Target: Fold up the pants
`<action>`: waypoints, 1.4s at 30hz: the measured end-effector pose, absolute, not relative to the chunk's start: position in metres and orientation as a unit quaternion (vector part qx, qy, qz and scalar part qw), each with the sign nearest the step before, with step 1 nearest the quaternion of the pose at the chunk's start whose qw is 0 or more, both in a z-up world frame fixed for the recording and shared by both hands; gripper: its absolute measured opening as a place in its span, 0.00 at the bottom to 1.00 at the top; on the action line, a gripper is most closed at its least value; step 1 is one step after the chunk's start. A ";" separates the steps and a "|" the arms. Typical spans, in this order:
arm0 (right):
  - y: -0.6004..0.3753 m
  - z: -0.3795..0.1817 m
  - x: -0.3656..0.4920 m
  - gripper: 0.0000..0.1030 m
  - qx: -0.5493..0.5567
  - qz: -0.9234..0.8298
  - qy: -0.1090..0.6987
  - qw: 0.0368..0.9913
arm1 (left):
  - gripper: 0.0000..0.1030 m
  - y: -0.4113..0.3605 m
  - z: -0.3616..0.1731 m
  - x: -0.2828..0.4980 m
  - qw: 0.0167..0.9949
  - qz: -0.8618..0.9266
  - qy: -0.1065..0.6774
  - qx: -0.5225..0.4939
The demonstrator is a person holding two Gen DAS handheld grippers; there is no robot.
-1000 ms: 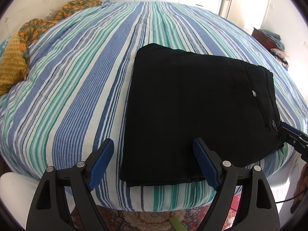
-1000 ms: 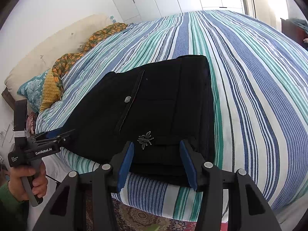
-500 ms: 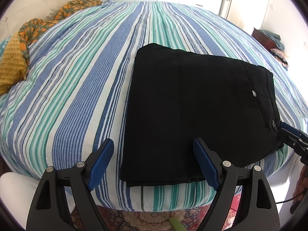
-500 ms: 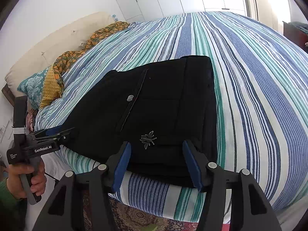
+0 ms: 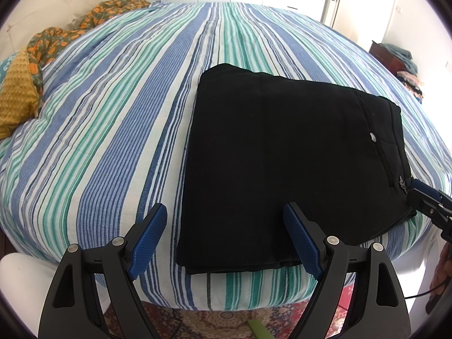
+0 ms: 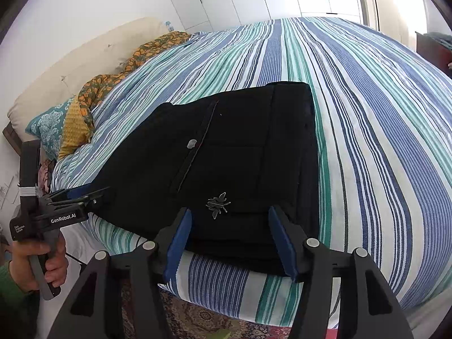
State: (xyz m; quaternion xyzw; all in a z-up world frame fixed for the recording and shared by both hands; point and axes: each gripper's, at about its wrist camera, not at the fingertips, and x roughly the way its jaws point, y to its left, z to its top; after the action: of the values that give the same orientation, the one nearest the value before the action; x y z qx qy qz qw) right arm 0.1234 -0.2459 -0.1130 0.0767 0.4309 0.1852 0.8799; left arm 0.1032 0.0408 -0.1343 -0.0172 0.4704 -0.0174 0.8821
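From your left wrist view, the black pants (image 5: pixel 285 158) lie folded into a flat rectangle on the striped bedspread (image 5: pixel 118 130), close to the bed's near edge. Your left gripper (image 5: pixel 226 240) hangs over that edge with its blue pads spread wide; the near left corner of the pants sits between them in the picture, but neither pad presses on cloth. At the pants' right end you can see the tip of your right gripper (image 5: pixel 429 200) by the small metal charm. A mustard cushion (image 5: pixel 17 104) lies well away from the pants, to their far left.

From your right wrist view, the pants (image 6: pixel 226 152) fill the middle, the insect-shaped charm (image 6: pixel 217 204) just beyond your right gripper (image 6: pixel 230 243). Its jaws stand apart, astride the pants' thick folded edge, and I see no pad squeezing it. Your left gripper (image 6: pixel 82 196) pokes at the pants' left end, held in your hand (image 6: pixel 42 262)
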 end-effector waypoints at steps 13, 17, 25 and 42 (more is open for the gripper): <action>-0.245 -0.113 0.123 0.57 0.076 0.185 0.431 0.880 | 0.83 0.041 -0.134 0.103 0.882 -0.018 0.470 -0.018; -0.245 -0.112 0.123 0.57 0.075 0.186 0.430 0.880 | 0.83 0.043 -0.133 0.104 0.881 -0.022 0.473 -0.023; -0.300 -0.084 0.132 0.67 0.180 0.167 0.417 0.875 | 0.83 0.100 -0.119 0.117 0.858 -0.043 0.491 -0.145; -0.283 -0.148 0.223 0.53 0.207 0.269 0.580 0.741 | 0.22 0.074 -0.128 0.197 0.789 -0.173 0.564 -0.171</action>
State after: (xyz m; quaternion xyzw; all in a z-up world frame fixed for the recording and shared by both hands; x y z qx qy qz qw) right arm 0.2234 -0.2834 -0.1485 0.2074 0.5796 0.2689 0.7408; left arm 0.1971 0.0745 -0.1279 -0.1714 0.5639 -0.1727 0.7891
